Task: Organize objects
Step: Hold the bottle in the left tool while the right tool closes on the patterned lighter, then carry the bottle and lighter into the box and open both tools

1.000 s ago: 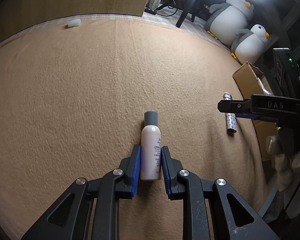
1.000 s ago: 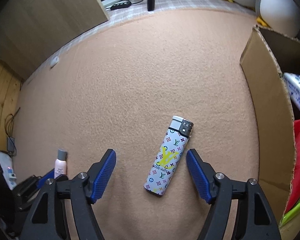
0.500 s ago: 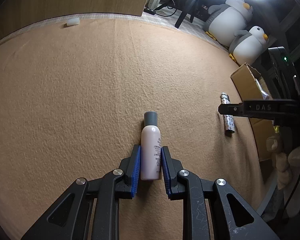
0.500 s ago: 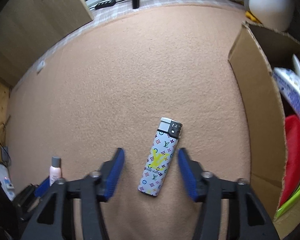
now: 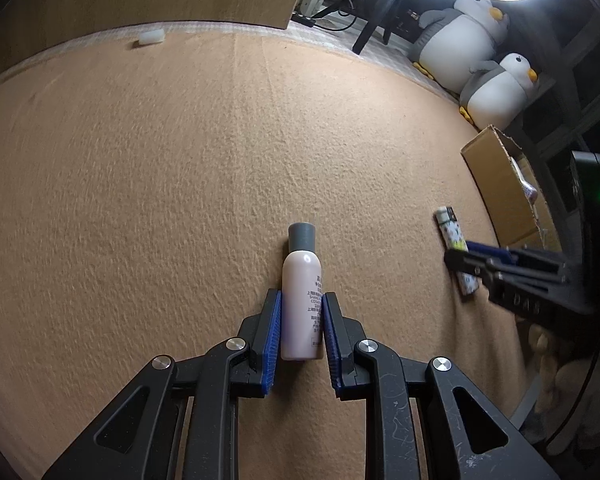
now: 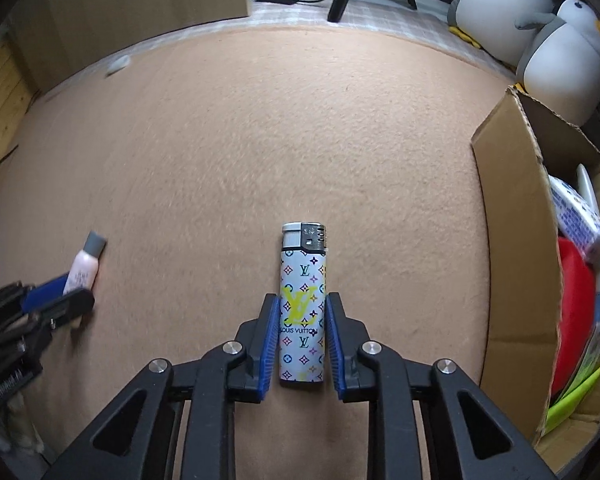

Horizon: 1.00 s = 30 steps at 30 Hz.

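On carpet (image 6: 260,140): lighter (image 6: 302,304) (patterned) clamped, bottle (image 5: 301,304) too.

Rough felt mat (image 5: 180,168); glossy plastic bottle (image 5: 302,304); glossy lighter (image 6: 302,312), metal top.

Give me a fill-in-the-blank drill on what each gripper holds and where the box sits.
1. The left gripper is shut on the ____.
2. The right gripper is shut on the ____.
3. The bottle has a ____ cap.
4. The cardboard box stands on the ____ side of the lighter in the right wrist view.

Missing words: bottle; lighter; grey; right
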Tool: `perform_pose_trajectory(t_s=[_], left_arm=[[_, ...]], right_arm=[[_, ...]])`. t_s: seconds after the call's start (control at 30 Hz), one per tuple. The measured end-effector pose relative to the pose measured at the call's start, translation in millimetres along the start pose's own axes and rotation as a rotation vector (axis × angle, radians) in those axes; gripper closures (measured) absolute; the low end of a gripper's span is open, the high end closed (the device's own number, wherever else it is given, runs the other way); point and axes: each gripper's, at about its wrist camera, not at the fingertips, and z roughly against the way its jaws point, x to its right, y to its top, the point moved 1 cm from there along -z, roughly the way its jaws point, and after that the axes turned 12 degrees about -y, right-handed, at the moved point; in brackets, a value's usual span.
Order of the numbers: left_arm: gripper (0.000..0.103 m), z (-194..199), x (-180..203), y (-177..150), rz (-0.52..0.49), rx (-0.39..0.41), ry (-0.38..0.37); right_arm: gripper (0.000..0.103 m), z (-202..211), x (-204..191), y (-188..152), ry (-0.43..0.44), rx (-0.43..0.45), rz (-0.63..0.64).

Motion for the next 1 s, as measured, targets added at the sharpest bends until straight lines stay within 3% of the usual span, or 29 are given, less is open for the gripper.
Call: perform_pose_trajectory(t_s=[0.13,0.33,0.6,0.8,1.0], left_arm=[[0.081,4,-2,-6,0.03,0.002,-0.001],[0.081,13,6,-10,0.045,0.018,0.016],[0.081,17,53,3,-0.017,0.034,-0.001],[0.081,-1,114,23,-0.105,0.027,-0.048],[0.081,-35,176,47,-0.188,0.016,-0.092]], right_arm=[[0.082,5,6,-18,0.031,0.032,-0.019],[0.082,6,18,-29,0.159,0.057,-0.124],[0.082,29,39,-35,0.214,0.13,-0.152],[0.082,61,74,-41,0.212,0.202,-0.172],[0.082,83,135,-54,0.135,0.249,-0.215]])
